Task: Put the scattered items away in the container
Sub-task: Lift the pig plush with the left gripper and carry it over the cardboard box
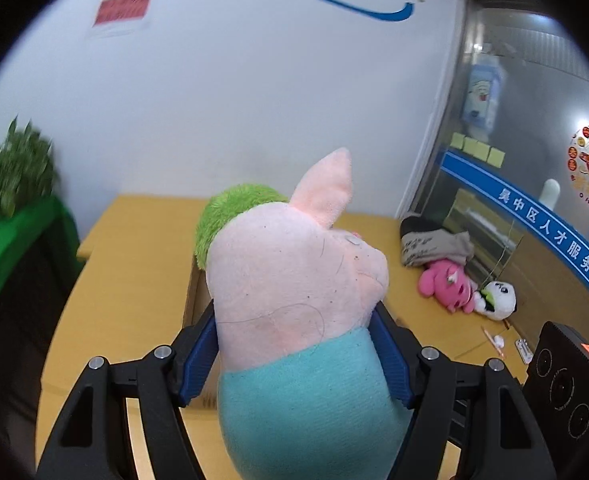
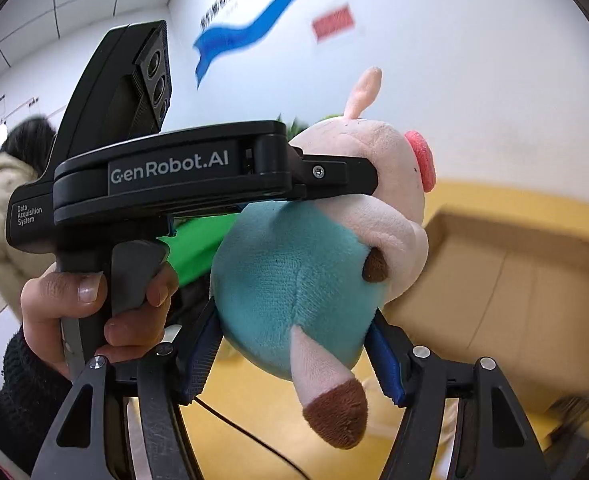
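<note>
While both grippers' jaws clamp the pig plush (image 1: pixel 294 280), left gripper (image 1: pixel 294 356) at its neck and right gripper (image 2: pixel 294 344) on its teal belly, above the surface, carry it level over the cardboard box (image 2: pixel 514 280) before releasing together.

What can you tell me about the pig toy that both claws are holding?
The pig toy is soft plush: a pale pink head with one upright ear, a red-pink snout, a teal body, and pale limbs with brown ends. It is held up above the yellow table. The left claw presses its blue pads on it where head meets body, and the right claw clamps the teal body lower down. In the right view one leg hangs toward the camera, near the cardboard box.
</note>
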Available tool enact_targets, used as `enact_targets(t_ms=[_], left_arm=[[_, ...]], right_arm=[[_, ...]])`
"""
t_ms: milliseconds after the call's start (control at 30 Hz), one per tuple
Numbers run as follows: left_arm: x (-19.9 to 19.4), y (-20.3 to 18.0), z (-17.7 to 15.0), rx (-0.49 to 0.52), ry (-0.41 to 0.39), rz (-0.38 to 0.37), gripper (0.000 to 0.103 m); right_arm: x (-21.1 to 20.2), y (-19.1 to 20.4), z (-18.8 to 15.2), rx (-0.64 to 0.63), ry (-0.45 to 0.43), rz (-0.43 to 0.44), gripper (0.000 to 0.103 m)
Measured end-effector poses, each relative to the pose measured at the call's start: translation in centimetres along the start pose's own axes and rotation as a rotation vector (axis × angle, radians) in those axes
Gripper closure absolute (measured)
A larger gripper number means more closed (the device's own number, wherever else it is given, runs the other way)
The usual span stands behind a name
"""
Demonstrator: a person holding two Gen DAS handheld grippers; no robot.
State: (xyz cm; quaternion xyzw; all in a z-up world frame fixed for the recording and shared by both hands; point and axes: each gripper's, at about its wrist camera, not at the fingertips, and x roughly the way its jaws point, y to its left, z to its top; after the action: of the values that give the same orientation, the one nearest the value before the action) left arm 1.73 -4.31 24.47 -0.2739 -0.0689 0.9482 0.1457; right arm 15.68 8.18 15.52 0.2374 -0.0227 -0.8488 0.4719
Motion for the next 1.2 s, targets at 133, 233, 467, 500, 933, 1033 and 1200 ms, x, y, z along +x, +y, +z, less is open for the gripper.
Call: enact_targets(t_ms=[133,233,467,500,933,1033,1200], left_arm=[[1.4,-1.9,5.7,0.045,-0.036,-0.033,0.033],[2.8,-1.7,9.4,0.061,-0.039,-0.052,0.033],[7.6,0.8,16.1,0.069,-0.018,-0.050,0.033],[8.5,1.3,16.9,0.066,-0.016,-0.049,0.033],[20.5,7.3,17.7,0.013,0.099,-0.056,0.033],[23.3,8.2,16.4,0.009,0.143,-0.062,0.033],[28.4,9.9,12.9,-0.012,0.249,-0.081,0.033]], right_arm=[[-2.9,-2.4,4.9,0.004,-0.064,-0.033,0.031],[-4.1,-4.0,8.4,0.003,-0.083,-0.055,0.031],[-1.7,-8.1,14.5,0.023,-0.079,-0.069,0.031],[-1.1,-8.5,14.9,0.028,-0.077,-0.069,0.031],[7.2,-17.9,14.0,0.115,0.008,-0.090,0.031],[8.2,-19.7,12.3,0.145,0.041,-0.101,0.031],[9.6,-22.3,8.0,0.206,0.106,-0.116,0.031]])
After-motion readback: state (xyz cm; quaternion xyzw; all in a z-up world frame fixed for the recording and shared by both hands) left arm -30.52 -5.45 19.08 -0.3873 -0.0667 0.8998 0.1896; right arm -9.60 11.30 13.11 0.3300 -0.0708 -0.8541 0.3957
